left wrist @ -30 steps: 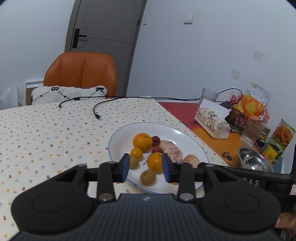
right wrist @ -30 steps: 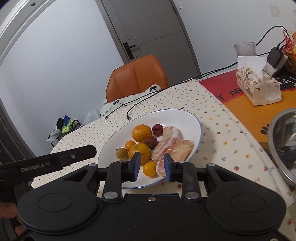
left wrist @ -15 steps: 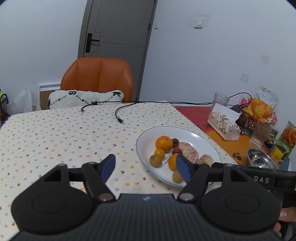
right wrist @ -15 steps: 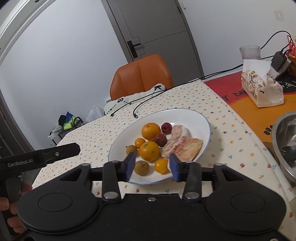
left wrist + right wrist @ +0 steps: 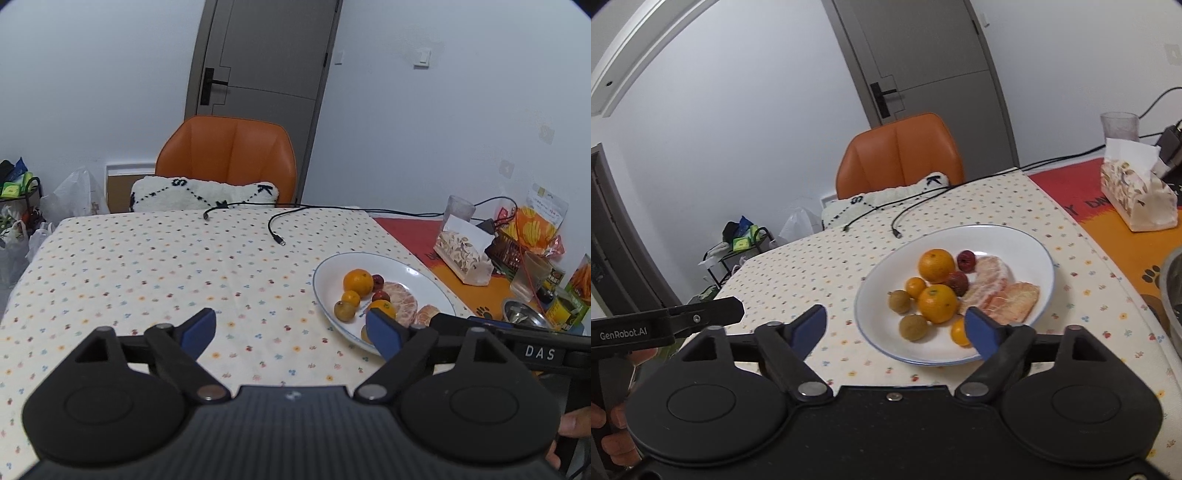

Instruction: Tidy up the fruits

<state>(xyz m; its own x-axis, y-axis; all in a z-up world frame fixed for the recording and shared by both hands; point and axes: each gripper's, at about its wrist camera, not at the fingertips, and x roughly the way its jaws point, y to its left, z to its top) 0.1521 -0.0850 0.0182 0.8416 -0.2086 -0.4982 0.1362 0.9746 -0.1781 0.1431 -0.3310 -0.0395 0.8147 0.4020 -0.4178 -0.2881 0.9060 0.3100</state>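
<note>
While the left gripper point(image 5: 291, 330) stood wide with nothing between its jaws, having just been opening, the plate point(image 5: 406, 266) of fruit point(image 5: 358, 282) lay to its right on the table point(image 5: 147, 266); from the right wrist, the right gripper point(image 5: 895, 326) likewise stood wide and empty, having just been opening, the plate point(image 5: 1030, 251) just ahead

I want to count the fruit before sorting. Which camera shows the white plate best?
The right wrist view: the white plate sits near the middle, its rim almost whole, each fruit separate. In the left wrist view the plate lies off to the right and looks smaller, and a blue finger pad hides its near edge and some fruit.
</note>
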